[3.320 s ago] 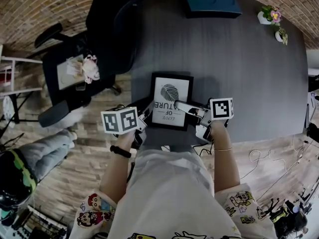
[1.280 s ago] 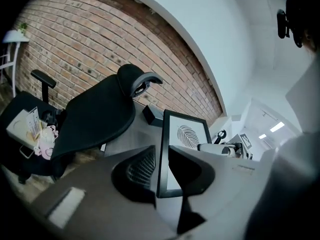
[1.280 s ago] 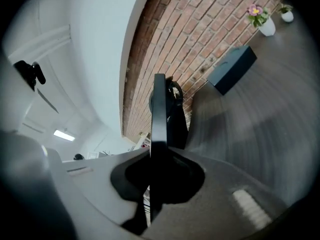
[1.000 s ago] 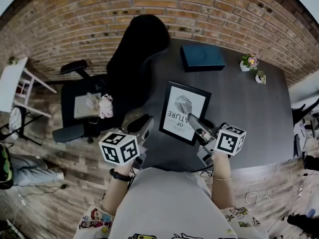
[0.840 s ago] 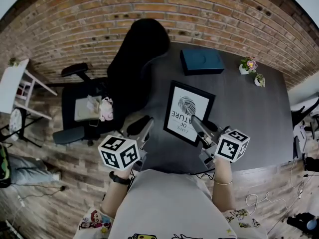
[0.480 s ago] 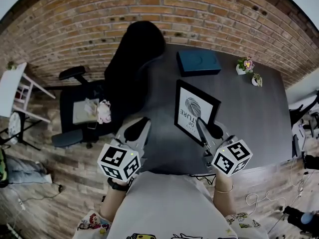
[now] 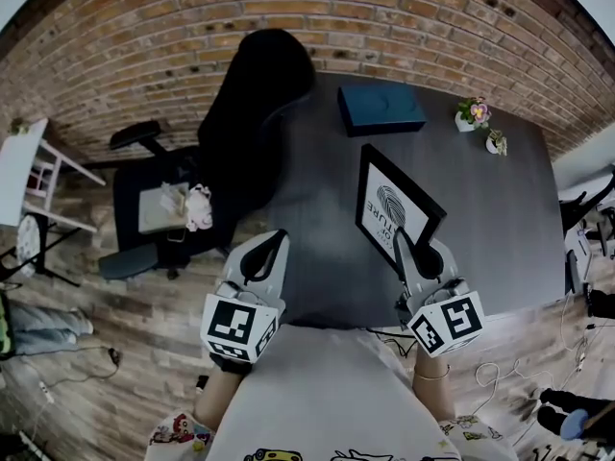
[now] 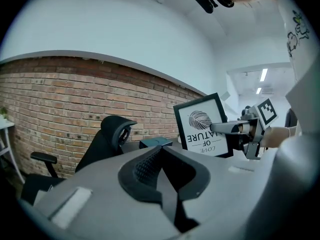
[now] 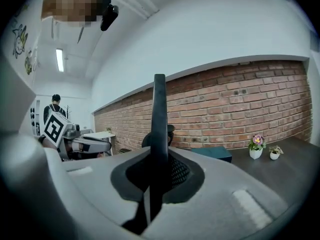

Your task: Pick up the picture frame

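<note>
The black picture frame (image 7: 394, 214) with its white fingerprint print stands tilted up on edge above the dark table (image 7: 490, 200). My right gripper (image 7: 404, 250) is shut on its lower edge; in the right gripper view the frame (image 9: 159, 114) shows edge-on as a dark strip between the jaws. The left gripper view shows the frame (image 8: 202, 126) facing it, with the right gripper (image 8: 235, 129) at its side. My left gripper (image 7: 272, 246) hangs well to the frame's left; its jaws have just been closing and now meet with nothing between them (image 8: 162, 156).
A teal box (image 7: 380, 109) and two small flower pots (image 7: 473, 113) sit at the table's far side. A black office chair (image 7: 250, 104) stands at the table's left edge, another chair (image 7: 159, 205) with clutter beyond it. A brick wall (image 7: 288, 8) runs behind.
The frame has swung up from a shallow tilt to nearly upright and shifted right with the right gripper. The left gripper's jaws have gone from open to shut, away from the frame.
</note>
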